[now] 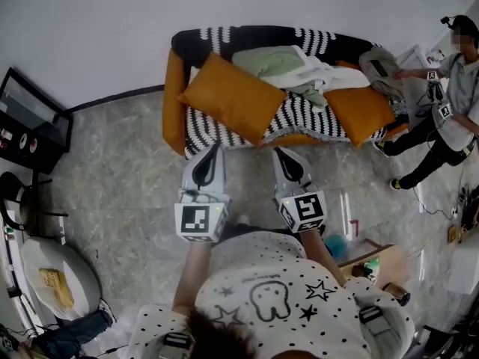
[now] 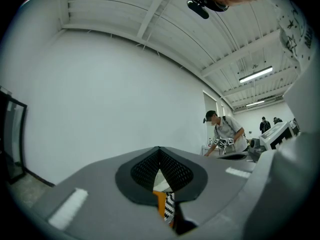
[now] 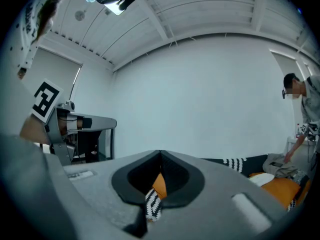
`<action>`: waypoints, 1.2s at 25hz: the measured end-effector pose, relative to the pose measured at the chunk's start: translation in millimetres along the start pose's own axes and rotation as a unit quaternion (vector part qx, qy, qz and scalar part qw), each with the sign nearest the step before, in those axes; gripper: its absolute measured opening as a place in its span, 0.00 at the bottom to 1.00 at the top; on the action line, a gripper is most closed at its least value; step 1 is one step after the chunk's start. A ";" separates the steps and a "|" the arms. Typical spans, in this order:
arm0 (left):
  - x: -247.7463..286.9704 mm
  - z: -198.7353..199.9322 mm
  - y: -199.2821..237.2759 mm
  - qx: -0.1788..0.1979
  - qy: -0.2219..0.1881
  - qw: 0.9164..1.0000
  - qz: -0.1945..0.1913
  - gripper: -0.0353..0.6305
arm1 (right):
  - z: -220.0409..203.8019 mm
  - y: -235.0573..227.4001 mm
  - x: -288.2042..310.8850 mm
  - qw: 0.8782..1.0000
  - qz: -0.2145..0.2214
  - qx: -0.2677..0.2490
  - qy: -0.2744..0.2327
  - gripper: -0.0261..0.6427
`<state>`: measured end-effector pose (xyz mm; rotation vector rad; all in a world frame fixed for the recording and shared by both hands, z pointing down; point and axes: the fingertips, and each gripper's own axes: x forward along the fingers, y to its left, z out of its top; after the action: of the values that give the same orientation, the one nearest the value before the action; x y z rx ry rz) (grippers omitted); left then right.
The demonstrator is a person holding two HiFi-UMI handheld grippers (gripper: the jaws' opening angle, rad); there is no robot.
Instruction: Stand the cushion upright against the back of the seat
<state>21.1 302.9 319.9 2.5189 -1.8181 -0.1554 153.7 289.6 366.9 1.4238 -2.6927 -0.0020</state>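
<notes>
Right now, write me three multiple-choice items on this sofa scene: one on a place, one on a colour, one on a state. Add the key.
1. Where does the big orange cushion lie?
A. on the floor
B. on the sofa seat, toward the head view's left end
C. on top of the heap of clothes

2. What does the sofa's cover look like?
A. plain blue
B. black and white stripes
C. red checks

3. How does the left tool stand?
A. shut, with nothing in it
B. wide open
C. shut on the cushion

Key: B, since the cushion lies tilted on the seat near the orange arm; B, since stripes show around and under the cushions; A, since its jaws meet at the tip, short of the sofa's front edge.
</notes>
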 end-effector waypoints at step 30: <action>113.1 2.7 86.0 -0.018 0.016 0.999 -0.032 0.05 | 11.0 -29.7 130.7 0.999 -0.031 0.022 0.020 0.03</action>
<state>-25.2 168.5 317.3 2.5417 -1.7075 -0.1482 104.1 164.6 365.5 1.5012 -2.6314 0.0800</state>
